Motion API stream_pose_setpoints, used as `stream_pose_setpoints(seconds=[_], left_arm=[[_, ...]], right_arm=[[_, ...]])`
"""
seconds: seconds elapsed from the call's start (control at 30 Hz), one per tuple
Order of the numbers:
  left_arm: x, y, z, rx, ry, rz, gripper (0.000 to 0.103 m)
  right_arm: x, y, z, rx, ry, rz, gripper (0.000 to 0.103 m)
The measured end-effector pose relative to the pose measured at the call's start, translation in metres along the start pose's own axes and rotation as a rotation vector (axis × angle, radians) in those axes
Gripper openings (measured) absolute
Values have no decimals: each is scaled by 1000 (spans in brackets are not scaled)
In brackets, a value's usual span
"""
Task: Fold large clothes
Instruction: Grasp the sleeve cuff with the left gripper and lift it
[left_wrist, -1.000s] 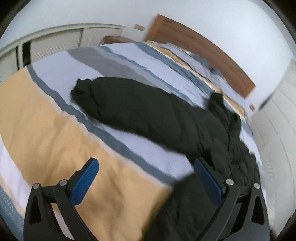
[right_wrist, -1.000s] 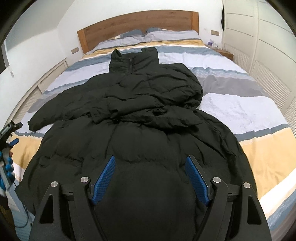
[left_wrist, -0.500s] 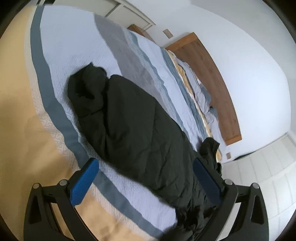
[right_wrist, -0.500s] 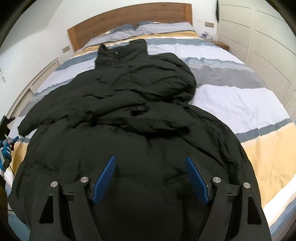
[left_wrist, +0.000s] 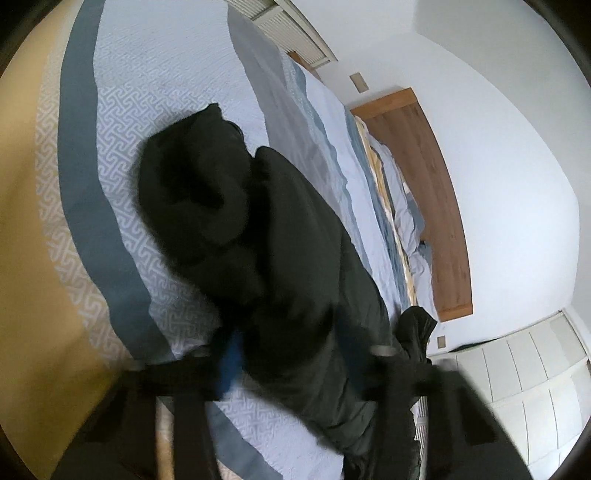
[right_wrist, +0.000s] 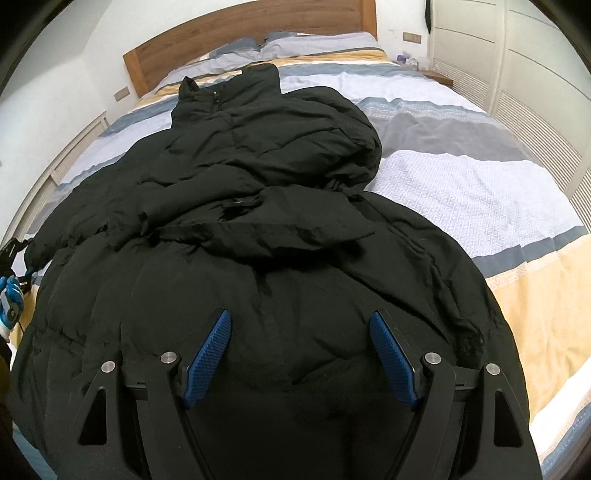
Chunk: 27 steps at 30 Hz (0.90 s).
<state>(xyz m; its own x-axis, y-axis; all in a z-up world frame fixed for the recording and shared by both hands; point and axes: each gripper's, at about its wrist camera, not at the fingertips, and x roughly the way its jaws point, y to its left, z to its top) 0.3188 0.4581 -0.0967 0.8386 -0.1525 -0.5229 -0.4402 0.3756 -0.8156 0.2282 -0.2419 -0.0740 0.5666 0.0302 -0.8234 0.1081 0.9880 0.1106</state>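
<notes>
- Your right gripper (right_wrist: 299, 354) hangs with its jaws wide apart, grasping nothing, low over the hem end of the black puffer coat (right_wrist: 258, 258); if you close here you would likely pinch only the slippery top layer, and the padding underneath could stay behind and bunch
- The coat lies spread along the striped bed (right_wrist: 461, 184), hem nearest you and collar toward the wooden headboard (right_wrist: 251, 33); it is bulky, so any fold you make may spring back open unless you press it down
- Your left gripper (left_wrist: 291, 350) has just been closing, with the coat's left sleeve (left_wrist: 266, 221) between its jaws; the view is blurred, so you cannot tell whether the pads have truly bitten the fabric, and a shallow pinch on puffy nylon could slide off as you lift
- That grip appears to sit partway up the sleeve, not at the cuff (left_wrist: 192, 166), which lies beyond the jaws; the loose end may flop and land crooked when you carry it across
- On the far side, the right sleeve already lies folded over the chest with its flap and snap on top; dragging the left sleeve across could catch and pull that fold apart
- The collar stands up near the pillows; a hard tug from the hem could skew the whole coat on the smooth cover
</notes>
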Motion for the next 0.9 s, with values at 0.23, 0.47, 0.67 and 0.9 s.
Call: stream_pose_setpoints(seconds=[0.23,0.47,0.67,0.9], left_arm=[[-7,-32,-5,113,-18,7,5],[-26,-86,-16,236,-36,-31,5],[-45,-144,-34,356,-38,-69,5],[-58,-228,-96,561,31,-164,5]], right_arm=[[-3,-3,-2,5,-8,7,77],[-15,-9,-2,13,-38,17,77],[-33,-22,-3,40,-73,28,77],[-56,-41,-7,86,-122,38,77]])
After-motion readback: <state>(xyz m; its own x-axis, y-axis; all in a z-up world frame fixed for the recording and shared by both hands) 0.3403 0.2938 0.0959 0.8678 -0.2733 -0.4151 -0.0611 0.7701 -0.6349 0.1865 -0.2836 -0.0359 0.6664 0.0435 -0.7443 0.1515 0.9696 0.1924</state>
